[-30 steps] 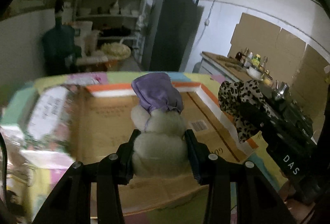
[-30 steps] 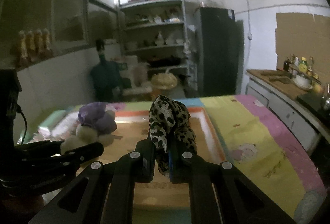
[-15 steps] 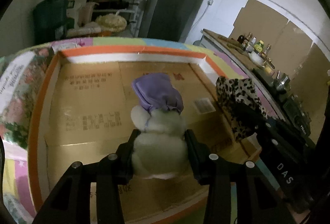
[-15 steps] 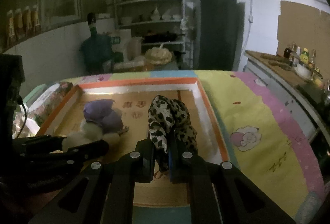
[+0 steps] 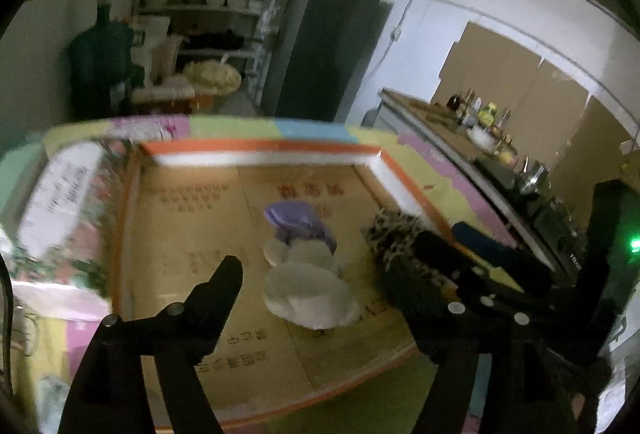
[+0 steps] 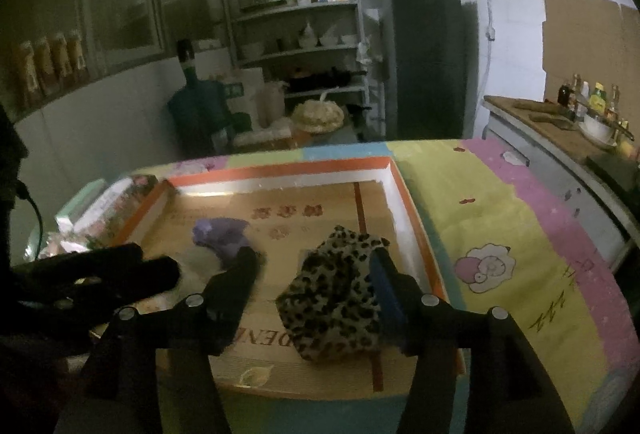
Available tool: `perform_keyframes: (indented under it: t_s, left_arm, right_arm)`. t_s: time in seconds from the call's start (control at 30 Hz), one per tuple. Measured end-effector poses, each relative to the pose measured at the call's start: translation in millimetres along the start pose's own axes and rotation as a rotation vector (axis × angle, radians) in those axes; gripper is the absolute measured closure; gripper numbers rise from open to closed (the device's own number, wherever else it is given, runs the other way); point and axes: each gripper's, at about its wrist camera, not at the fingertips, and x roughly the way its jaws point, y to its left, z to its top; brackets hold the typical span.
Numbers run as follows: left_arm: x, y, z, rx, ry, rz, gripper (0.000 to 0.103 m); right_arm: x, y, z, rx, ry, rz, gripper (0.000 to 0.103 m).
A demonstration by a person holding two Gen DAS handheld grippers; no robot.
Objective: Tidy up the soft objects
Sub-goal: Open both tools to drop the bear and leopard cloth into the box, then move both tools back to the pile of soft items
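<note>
A white plush toy with a purple cap (image 5: 308,286) lies on the floor of a shallow cardboard box with an orange and white rim (image 5: 260,148). My left gripper (image 5: 326,258) hangs above it, its jaws opening wide and clear of the plush. A leopard-print cloth (image 6: 336,298) lies crumpled on the box floor near the right wall (image 6: 404,202). My right gripper (image 6: 314,258) straddles it with its jaws opening. The left finger stands apart from the cloth and the blue pad (image 6: 382,274) is at its edge. The plush's purple cap (image 6: 220,234) shows to the left.
The box sits on a colourful patchwork cloth (image 6: 500,234). A floral carton (image 5: 60,194) stands against the box's left side. Behind are a green water jug (image 5: 100,66), shelves (image 6: 296,34) and a dark fridge (image 6: 424,54). A counter with bottles (image 6: 580,106) runs along the right.
Both grippers went from shut on their items to open. The plush and the leopard cloth now rest on the box floor, and the left gripper has drawn back from the plush.
</note>
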Motion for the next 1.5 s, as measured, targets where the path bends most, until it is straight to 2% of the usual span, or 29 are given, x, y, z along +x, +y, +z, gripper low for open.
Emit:
perform_keyframes:
  t_s: [0.17,0.4,0.73,0.8,0.87,1.07,1.13,1.27,1.37,1.5]
  left_arm:
    - [-36.7,-0.9,8.4,0.025,-0.083,-0.009,0.021]
    - [-82.2,14.4,15.1,0.067,-0.184,0.025,0.015]
    - [-136.2,67.0,3.2,0.063,-0.253,0.193,0.013]
    - [-145.8,80.5,-1.1,0.063,-0.261,0.241,0.013]
    - [-155.1,92.3,-6.4,0.055,-0.27,0.258,0.013]
    - [-183.2,129.0,-31.0,0.024,-0.304,0.238,0.015]
    - [-188.1,138.6,-39.9,0.022,-0.294,0.243,0.018]
    - [-198.4,164.7,-63.3,0.009,-0.269,0.305,0.019]
    - [-206.0,179.1,-78.4,-0.001,-0.253,0.334,0.02]
    - [-212.1,195.0,-98.6,-0.016,-0.224,0.349,0.02]
  right_arm:
    - [-16.9,5.7,2.7,0.024,-0.05,0.02,0.039]
    - [-45.6,32.6,5.0,0.019,-0.116,0.074,0.029]
    - [-63.1,100.2,3.4,-0.059,-0.138,0.196,0.029]
    - [-63.8,116.1,1.0,-0.082,-0.131,0.228,0.029]
    - [-63.5,127.6,-1.9,-0.095,-0.123,0.255,0.029]
    - [-64.8,171.9,-28.1,-0.139,-0.063,0.354,0.028]
    - [-63.8,183.3,-37.8,-0.148,-0.04,0.35,0.025]
    - [-56.2,198.8,-57.4,-0.133,0.023,0.352,0.024]
    - [-47.9,204.2,-72.4,-0.113,0.073,0.354,0.024]
    - [-42.5,203.9,-83.6,-0.073,0.099,0.337,0.024]
